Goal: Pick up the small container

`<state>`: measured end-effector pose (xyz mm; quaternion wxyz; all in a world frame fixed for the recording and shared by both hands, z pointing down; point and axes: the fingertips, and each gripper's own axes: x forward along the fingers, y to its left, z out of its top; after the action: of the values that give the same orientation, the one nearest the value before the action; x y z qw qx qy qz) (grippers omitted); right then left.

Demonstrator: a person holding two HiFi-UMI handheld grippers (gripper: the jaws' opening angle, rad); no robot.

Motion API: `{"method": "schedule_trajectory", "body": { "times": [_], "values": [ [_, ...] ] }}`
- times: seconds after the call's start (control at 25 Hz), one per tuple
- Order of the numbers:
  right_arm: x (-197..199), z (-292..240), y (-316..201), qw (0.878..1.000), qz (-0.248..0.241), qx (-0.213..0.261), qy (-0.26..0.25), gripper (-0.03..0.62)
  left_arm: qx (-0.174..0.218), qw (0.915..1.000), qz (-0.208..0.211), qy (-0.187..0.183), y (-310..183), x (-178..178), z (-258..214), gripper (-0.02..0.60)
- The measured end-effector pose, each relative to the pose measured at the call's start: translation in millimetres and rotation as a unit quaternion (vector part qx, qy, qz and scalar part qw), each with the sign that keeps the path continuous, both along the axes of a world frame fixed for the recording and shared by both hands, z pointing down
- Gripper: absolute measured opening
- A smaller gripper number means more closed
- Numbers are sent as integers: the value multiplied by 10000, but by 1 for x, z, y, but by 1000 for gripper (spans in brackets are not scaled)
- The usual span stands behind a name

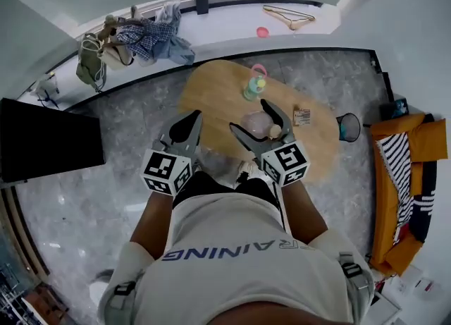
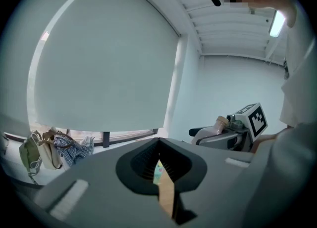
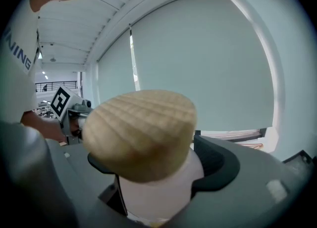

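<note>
In the head view, a person stands over an oval wooden desk (image 1: 218,98) that lies at 12 o'clock from the body. The right gripper (image 1: 249,117) is over the desk's near half, and its fingers are clamped on the small container (image 1: 258,125), a pale translucent pot with a wooden lid. The left gripper (image 1: 192,120) is at 9 o'clock of it, with its fingers together and nothing in them. A bottle (image 1: 255,84) stands on the desk at 12 o'clock of the container. A small box (image 1: 302,116) lies at 3 o'clock. A bin (image 1: 349,127) stands on the floor at 3 o'clock of the desk.

In the left gripper view, the fingers (image 2: 99,182) meet at their tips and leave only a thin slit, through which the wood of the desk shows. The right gripper with the container is at 3 o'clock.

In the right gripper view, the fingers (image 3: 223,162) press on both sides of the container's pale body. Its wooden lid fills the centre, in the air in front of a window blind (image 3: 208,59). The left gripper shows at 9 o'clock.
</note>
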<state>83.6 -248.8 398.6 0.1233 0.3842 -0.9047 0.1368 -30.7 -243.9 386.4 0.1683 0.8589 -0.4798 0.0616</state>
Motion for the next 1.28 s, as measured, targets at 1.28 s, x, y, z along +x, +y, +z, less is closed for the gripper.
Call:
{"method": "schedule_trajectory", "body": {
  "times": [1.28],
  "values": [
    [67, -119, -31, 9950, 448, 801, -396, 440, 1020, 9939, 408, 74, -32, 30, -96, -1]
  ]
}}
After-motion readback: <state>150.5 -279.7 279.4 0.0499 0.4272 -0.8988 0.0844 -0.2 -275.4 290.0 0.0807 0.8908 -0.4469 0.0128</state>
